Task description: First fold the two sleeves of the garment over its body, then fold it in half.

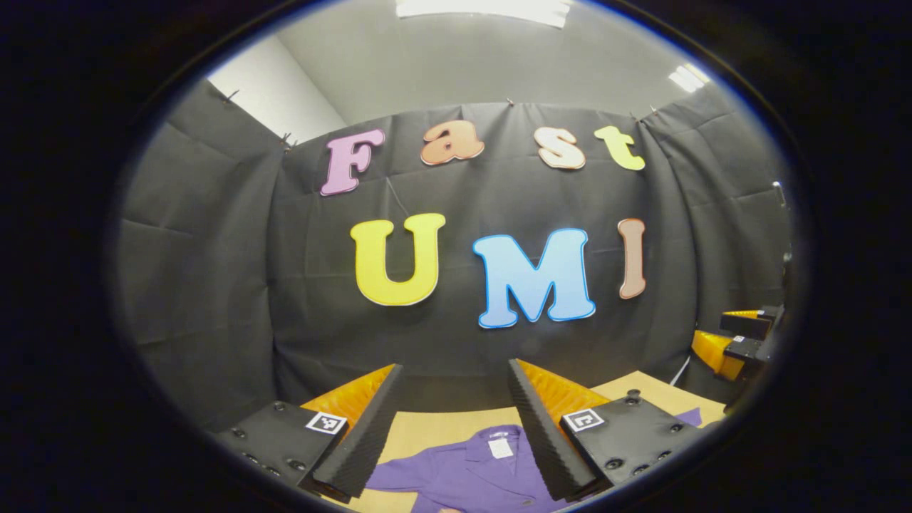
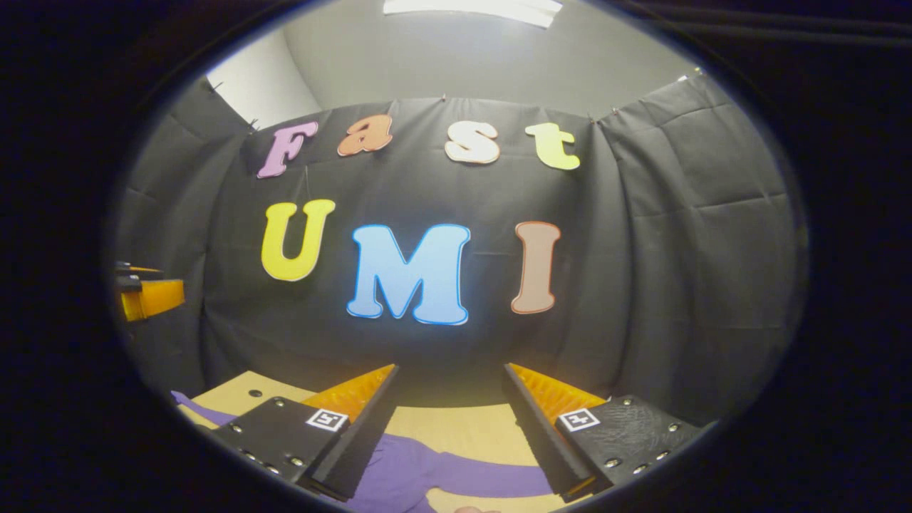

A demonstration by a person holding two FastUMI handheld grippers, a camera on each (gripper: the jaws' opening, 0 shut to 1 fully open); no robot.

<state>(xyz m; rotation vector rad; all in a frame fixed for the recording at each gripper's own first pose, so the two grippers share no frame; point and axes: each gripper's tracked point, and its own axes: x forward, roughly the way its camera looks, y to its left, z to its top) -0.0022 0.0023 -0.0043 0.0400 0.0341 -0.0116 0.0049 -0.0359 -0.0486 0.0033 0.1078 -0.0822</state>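
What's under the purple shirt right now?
The purple shirt lies spread on the wooden table, collar toward the booth wall. One sleeve rests flat on bare wood. Whatever lies beneath the shirt's body is covered.

Wooden table [image 1: 442, 427] — purple garment [image 1: 470, 474] flat

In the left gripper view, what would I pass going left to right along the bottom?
One finger of this gripper → purple shirt lying on the wooden table → its other finger → the other gripper, far right.
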